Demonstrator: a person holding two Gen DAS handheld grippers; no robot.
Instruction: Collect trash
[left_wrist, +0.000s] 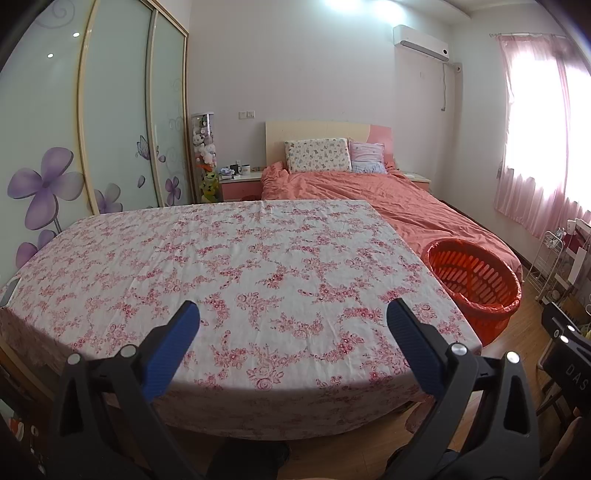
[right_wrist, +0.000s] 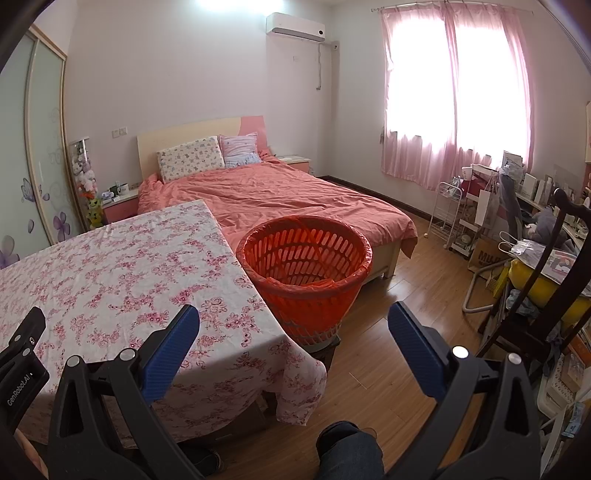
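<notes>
An orange slatted trash basket (right_wrist: 304, 264) lined with an orange bag stands on a low stool by the table's right side; it also shows in the left wrist view (left_wrist: 474, 282). The table with a pink floral cloth (left_wrist: 221, 266) shows no trash on it; it also shows in the right wrist view (right_wrist: 110, 266). My left gripper (left_wrist: 293, 314) is open and empty above the table's near edge. My right gripper (right_wrist: 293, 317) is open and empty, near the table's right corner, short of the basket.
A bed with a salmon cover (right_wrist: 280, 195) lies behind the table and basket. A wardrobe with flower doors (left_wrist: 110, 129) stands at left. A dark wooden chair (right_wrist: 546, 288), a white rack (right_wrist: 448, 218) and clutter fill the right side. The person's knee (right_wrist: 347, 450) is below.
</notes>
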